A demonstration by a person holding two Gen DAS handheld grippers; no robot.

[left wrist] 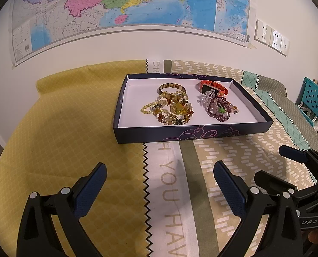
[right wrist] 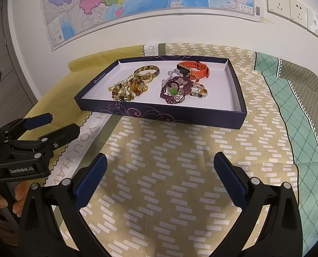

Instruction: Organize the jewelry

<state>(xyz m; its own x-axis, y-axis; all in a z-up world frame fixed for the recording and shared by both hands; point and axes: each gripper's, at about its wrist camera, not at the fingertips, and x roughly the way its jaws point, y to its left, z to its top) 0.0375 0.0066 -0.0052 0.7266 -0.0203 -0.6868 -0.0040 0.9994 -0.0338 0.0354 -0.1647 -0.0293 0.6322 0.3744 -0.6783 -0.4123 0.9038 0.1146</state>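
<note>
left gripper (left wrist: 160, 183): jaws wide apart, empty, held low over the patterned cloth (left wrist: 234, 150).
right gripper (right wrist: 160, 172): jaws spread as well, nothing between them; it also showed at the right edge of the left wrist view.
tray (left wrist: 193, 132): dark shallow box with a white floor, ahead of both pairs of jaws, well clear of the tips.
amber pile (left wrist: 169, 109): yellow-brown bead strands plus a mottled bangle (left wrist: 171, 87), left half of the tray, strands overlapping.
purple pile (left wrist: 220, 108): purple and clear beads with a green piece, right half, touching the orange watch (left wrist: 212, 86) at the tray's far side.
loose pieces on cloth: none seen.
step: can't settle it. All the jewelry sat in the tray in two colour groups, which fits a finished sort or tangled piles awaiting separation.
next move: any grasp would need a reach forward over the near wall and a pinch on one strand only, as beads would drag neighbours.
</note>
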